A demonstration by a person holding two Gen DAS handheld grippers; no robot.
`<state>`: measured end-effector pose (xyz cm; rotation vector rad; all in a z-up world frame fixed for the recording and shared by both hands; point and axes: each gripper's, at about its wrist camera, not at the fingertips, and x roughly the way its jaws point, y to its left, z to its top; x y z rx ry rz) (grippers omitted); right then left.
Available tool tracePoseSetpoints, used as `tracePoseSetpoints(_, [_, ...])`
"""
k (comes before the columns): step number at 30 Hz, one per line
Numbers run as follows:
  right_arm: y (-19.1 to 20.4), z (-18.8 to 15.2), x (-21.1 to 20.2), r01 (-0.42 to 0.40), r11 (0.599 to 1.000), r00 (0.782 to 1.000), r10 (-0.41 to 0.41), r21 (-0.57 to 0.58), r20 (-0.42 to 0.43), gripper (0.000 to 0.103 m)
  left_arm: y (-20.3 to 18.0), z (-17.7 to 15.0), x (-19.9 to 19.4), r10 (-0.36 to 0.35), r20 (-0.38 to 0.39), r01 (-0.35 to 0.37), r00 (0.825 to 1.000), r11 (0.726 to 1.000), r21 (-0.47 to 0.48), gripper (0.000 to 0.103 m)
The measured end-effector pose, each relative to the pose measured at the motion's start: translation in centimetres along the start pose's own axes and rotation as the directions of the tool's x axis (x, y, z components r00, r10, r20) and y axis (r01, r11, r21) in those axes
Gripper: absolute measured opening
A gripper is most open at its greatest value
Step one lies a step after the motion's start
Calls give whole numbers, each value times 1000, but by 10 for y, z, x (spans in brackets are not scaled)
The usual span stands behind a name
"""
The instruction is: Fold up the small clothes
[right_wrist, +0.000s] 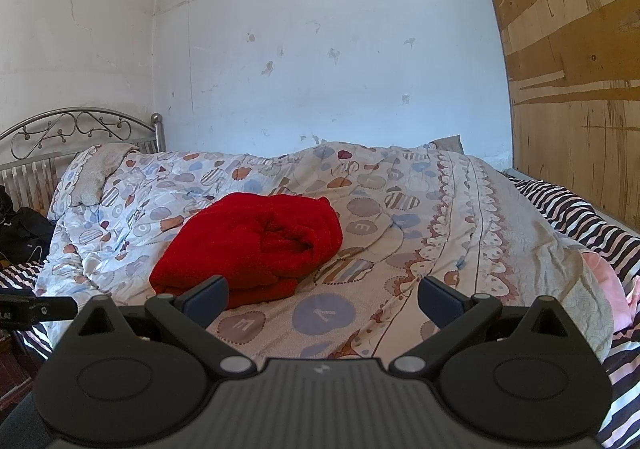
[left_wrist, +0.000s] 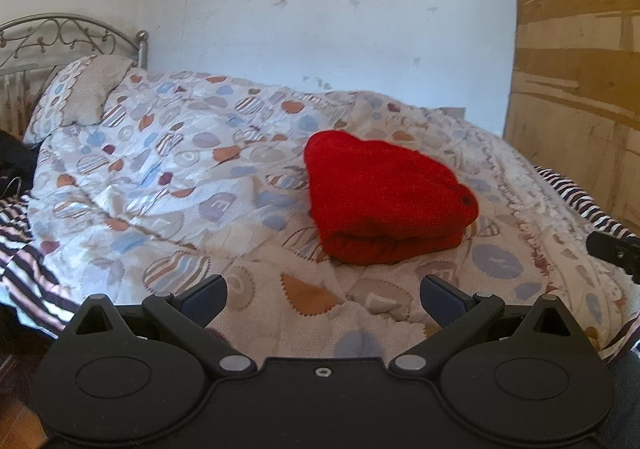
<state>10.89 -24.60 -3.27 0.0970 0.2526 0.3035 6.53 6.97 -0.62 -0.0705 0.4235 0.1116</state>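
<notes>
A red garment lies folded in a compact bundle on the patterned quilt of a bed. It also shows in the right wrist view. My left gripper is open and empty, held back from the bundle's near edge. My right gripper is open and empty, to the right of and short of the bundle. The right gripper's tip shows at the edge of the left wrist view, and the left gripper's tip at the edge of the right wrist view.
A pillow and metal headboard stand at the far left. A striped sheet runs along the right beside a wooden panel. A pink cloth lies at the right edge. Dark items sit far left.
</notes>
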Motion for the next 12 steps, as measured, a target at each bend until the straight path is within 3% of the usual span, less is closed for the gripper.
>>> tracePoseSetpoints(6, [0, 0, 0, 1, 1000, 1000, -1, 0, -1, 103, -2, -2, -1, 20, -2, -20, 1000, 1000, 16, 102])
tracePoseSetpoints(12, [3, 2, -1, 3, 1000, 1000, -3, -9, 3, 103, -2, 5, 3, -8, -8, 8, 1000, 1000, 6, 102])
